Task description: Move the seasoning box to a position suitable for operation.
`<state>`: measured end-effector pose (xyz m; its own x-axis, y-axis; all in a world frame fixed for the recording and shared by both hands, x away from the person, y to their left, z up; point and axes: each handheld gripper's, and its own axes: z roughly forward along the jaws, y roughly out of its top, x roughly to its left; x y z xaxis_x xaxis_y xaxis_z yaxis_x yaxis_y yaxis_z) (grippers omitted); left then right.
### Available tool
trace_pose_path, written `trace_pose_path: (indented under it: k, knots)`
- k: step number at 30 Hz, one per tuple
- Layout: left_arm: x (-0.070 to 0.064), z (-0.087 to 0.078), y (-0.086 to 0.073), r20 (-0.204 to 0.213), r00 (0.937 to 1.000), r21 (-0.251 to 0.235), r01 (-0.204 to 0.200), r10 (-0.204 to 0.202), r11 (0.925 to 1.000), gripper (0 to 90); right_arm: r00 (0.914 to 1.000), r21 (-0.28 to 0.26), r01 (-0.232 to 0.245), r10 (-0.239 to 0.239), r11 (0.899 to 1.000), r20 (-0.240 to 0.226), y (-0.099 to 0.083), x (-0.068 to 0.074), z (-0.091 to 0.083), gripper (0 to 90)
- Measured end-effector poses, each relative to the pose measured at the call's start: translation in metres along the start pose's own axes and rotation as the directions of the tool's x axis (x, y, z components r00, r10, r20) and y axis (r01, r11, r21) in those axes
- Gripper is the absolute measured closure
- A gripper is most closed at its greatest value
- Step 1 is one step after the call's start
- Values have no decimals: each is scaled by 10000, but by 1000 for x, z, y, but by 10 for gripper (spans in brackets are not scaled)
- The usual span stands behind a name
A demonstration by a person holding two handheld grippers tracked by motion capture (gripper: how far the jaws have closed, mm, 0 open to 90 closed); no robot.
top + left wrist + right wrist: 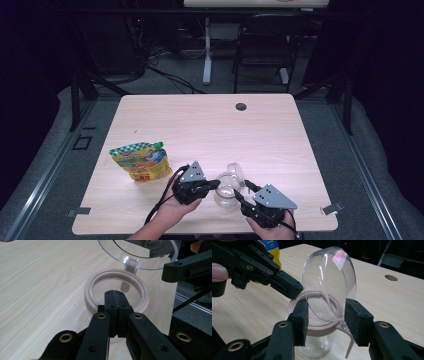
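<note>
Dark curtains and a folding chair [264, 45] frame a pale wooden tabletop [210, 130], where a person works with a tool in each hand. Near the six o'clock edge stands a clear glass jar [226, 196] with a pinkish sealing ring [113, 275] around its mouth and a transparent hinged lid [329, 282] tipped upright and open. From the nine o'clock side of the jar, the left tool [212, 184] reaches its mouth; in the left gripper view its jaws are pressed together, their tips over the near rim of the ring, though whether they pinch it cannot be told. From five o'clock, the right tool [325, 320] has its jaws spread, one on each side of the raised lid and the ring's hanging tab. A yellow snack pouch [141, 161] with a green cap lies at the jar's ten o'clock, well apart.
</note>
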<state>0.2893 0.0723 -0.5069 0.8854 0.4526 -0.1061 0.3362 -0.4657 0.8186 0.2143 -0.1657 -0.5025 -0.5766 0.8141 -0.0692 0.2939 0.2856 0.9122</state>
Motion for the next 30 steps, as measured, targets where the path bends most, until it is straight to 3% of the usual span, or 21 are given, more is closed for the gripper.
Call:
trace_pose_path:
  k: [18, 30]
  knots:
    - [0, 0, -1, -37, 10000, -50, -17, 17, 10000, 900, 9976, -129, -683, 681, 9976, -147, -4, -13, -10, 572]
    - [0, 0, -1, -49, 10000, -71, -10, 10, 10000, 900, 9928, -13, -1201, 1202, 9928, 31, -8, -22, -12, 600]
